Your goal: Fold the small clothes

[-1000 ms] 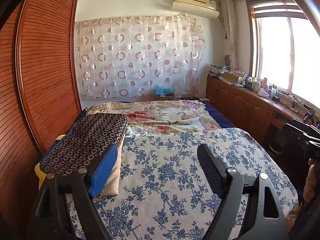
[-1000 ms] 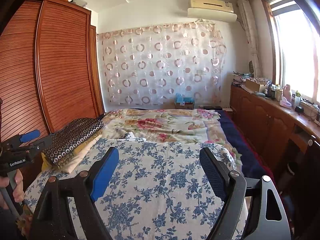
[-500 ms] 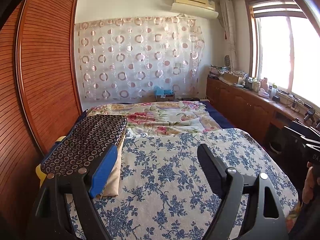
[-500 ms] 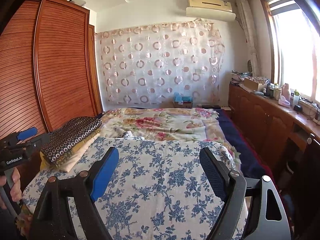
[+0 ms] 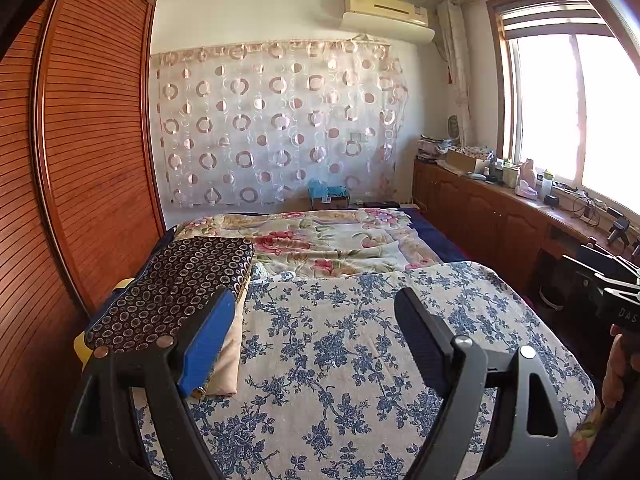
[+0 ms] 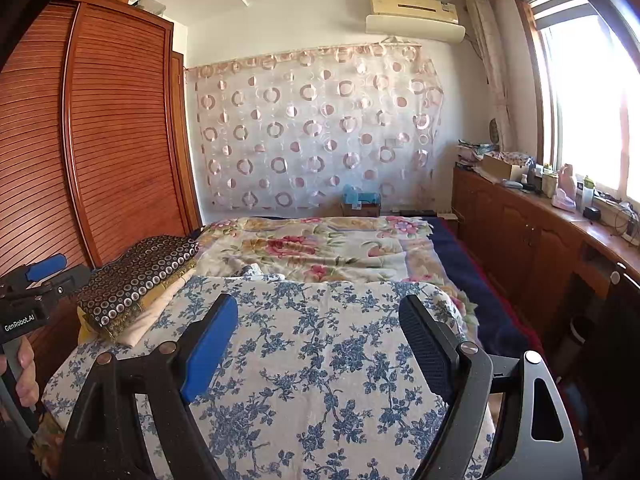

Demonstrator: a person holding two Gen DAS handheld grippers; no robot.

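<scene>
A white cloth with blue flowers (image 5: 340, 344) lies spread flat over the near half of the bed, also seen in the right wrist view (image 6: 320, 344). A stack of folded clothes, topped by a dark piece with ring print (image 5: 176, 284), sits at the bed's left edge (image 6: 140, 276). My left gripper (image 5: 314, 296) hovers open above the flowered cloth, beside the stack, with nothing between its fingers. My right gripper (image 6: 318, 300) is open and empty too, above the same cloth. A small pale bit of fabric (image 6: 256, 272) peeks out at the cloth's far edge.
A pink-flowered quilt (image 5: 320, 240) covers the far half of the bed. A wooden slatted wardrobe (image 5: 92, 152) stands close on the left. A low cabinet (image 6: 540, 232) with clutter runs under the window on the right. A hand (image 6: 24, 372) holds the left gripper's handle.
The right wrist view has drifted slightly, so the stack and left gripper sit a little further left in it. Both grippers stay open and empty; the cloth has not moved.
</scene>
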